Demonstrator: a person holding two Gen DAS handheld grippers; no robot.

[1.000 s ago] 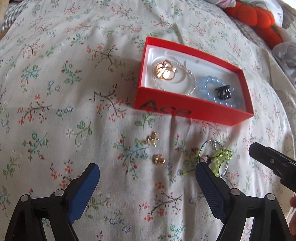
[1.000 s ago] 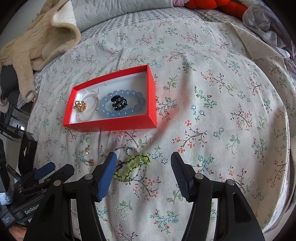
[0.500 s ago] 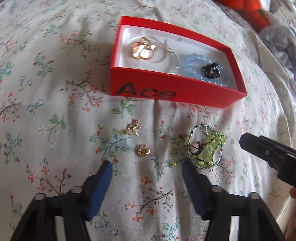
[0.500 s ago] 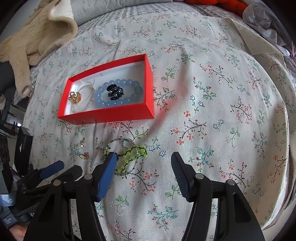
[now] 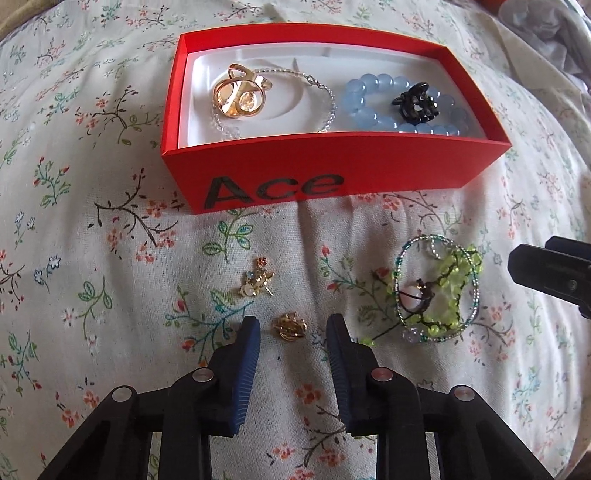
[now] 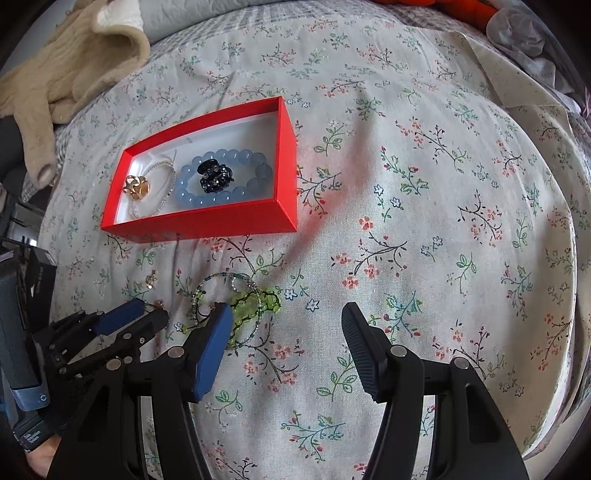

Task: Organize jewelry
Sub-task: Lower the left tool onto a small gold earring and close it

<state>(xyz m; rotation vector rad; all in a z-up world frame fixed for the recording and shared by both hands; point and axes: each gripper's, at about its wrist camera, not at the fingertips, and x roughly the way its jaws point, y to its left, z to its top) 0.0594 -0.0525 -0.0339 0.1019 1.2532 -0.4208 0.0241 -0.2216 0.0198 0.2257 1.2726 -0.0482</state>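
Note:
A small gold earring (image 5: 290, 329) lies on the floral sheet between the blue pads of my left gripper (image 5: 293, 332). Its jaws are closing, with a gap still showing on each side of the earring. A second gold charm (image 5: 256, 284) lies just beyond it. To the right sits a tangle of green bead bracelets (image 5: 439, 291). The red box (image 5: 332, 177) holds a gold ring (image 5: 240, 96), a silver chain (image 5: 325, 92), a blue bead bracelet (image 5: 369, 107) and a black clip (image 5: 415, 103). My right gripper (image 6: 288, 332) hangs open over bare sheet, its left finger beside the green bracelets (image 6: 251, 306).
The floral bedspread (image 6: 443, 221) bulges softly all round. A beige knitted garment (image 6: 55, 85) lies at the far left, grey cloth (image 6: 517, 33) at the far right. Dark boxes (image 6: 37, 280) stand off the bed's left edge.
My left gripper has come down and forward over the small gold earring, and its jaws have narrowed from wide to close around it. The right gripper has barely moved.

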